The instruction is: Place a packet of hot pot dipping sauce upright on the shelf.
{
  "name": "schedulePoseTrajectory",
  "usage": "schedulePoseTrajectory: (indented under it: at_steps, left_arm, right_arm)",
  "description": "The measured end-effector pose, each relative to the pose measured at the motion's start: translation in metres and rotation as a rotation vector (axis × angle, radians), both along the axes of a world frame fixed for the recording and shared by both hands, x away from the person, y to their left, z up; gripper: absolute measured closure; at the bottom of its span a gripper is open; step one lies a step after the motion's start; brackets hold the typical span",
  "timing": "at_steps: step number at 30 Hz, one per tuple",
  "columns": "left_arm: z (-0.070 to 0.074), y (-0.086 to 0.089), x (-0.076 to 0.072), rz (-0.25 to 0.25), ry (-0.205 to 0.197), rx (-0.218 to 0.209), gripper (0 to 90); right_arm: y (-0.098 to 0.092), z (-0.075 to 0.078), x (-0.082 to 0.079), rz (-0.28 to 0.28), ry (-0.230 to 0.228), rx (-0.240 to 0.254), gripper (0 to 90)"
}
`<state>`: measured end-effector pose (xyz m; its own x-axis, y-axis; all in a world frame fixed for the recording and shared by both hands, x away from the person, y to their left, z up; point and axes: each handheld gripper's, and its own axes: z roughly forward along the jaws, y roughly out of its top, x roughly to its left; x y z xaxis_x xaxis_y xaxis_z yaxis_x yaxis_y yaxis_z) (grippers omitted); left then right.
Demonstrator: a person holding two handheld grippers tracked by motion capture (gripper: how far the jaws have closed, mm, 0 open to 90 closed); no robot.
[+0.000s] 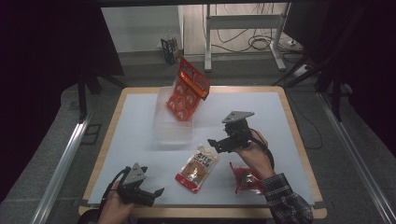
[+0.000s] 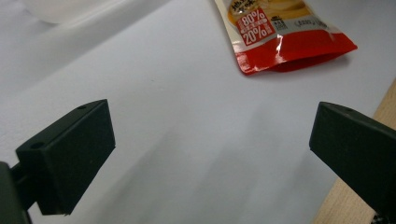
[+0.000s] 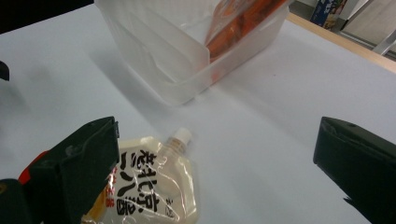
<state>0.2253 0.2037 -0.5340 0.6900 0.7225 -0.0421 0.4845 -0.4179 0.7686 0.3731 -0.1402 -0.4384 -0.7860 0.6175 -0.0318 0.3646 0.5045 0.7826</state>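
Inspecting the table from the high view, I find my right gripper [image 1: 215,143] hovering just above and to the right of the spouted pouch [image 1: 198,168], its jaws standing wide apart with nothing between them. The pouch lies flat on the white table [image 1: 130,126], between my two hands, with its long axis running from the capped spout at the far end, pointing toward the clear bin [image 1: 173,122], down to the red sealed base nearest me. In the right gripper view the spout [image 3: 180,136] sits low between the jaws, slightly left of centre, so I judge the coming move to be a short drop down and a little back toward me to straddle the pouch across its narrow width.

My left gripper [image 1: 156,192] rests at the near left edge of the table, jaws likewise open and empty. Its own view shows the pouch's red base [image 2: 292,49] well ahead and to the right, clearly farther off than from the right gripper. The right hand is the nearer one.

An orange packet [image 1: 187,91] stands tilted in the bin, leaning out over its far rim. A red wrapper [image 1: 244,178] lies just beside my right forearm, partly covered by the sleeve; I cannot read it. The right gripper view crops the pouch's lower half behind the left jaw.
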Motion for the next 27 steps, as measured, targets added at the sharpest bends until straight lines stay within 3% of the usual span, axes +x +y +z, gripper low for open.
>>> schedulePoseTrajectory:
  at_steps: [2,5,8,15,27]
  left_arm:
    - [0.001,0.0,0.0,0.004,0.004,-0.007,0.1]
    - [0.001,-0.001,0.0,0.006,0.003,-0.007,0.0]
    - [0.002,0.0,0.0,0.022,0.0,-0.001,0.1]
    - [0.005,0.005,0.0,0.044,0.006,-0.042,0.4]
    - [0.006,0.0,-0.001,0.015,0.021,-0.014,1.3]
  right_arm:
    - [-0.005,-0.004,-0.003,-0.007,-0.002,0.004,0.3]
    - [-0.012,-0.008,-0.009,-0.017,-0.026,-0.033,0.3]
    - [-0.021,-0.011,-0.014,-0.032,-0.03,-0.028,0.3]
    - [-0.037,-0.017,-0.023,-0.073,-0.046,-0.017,0.4]
    - [-0.064,-0.024,-0.045,-0.124,-0.035,0.003,0.4]
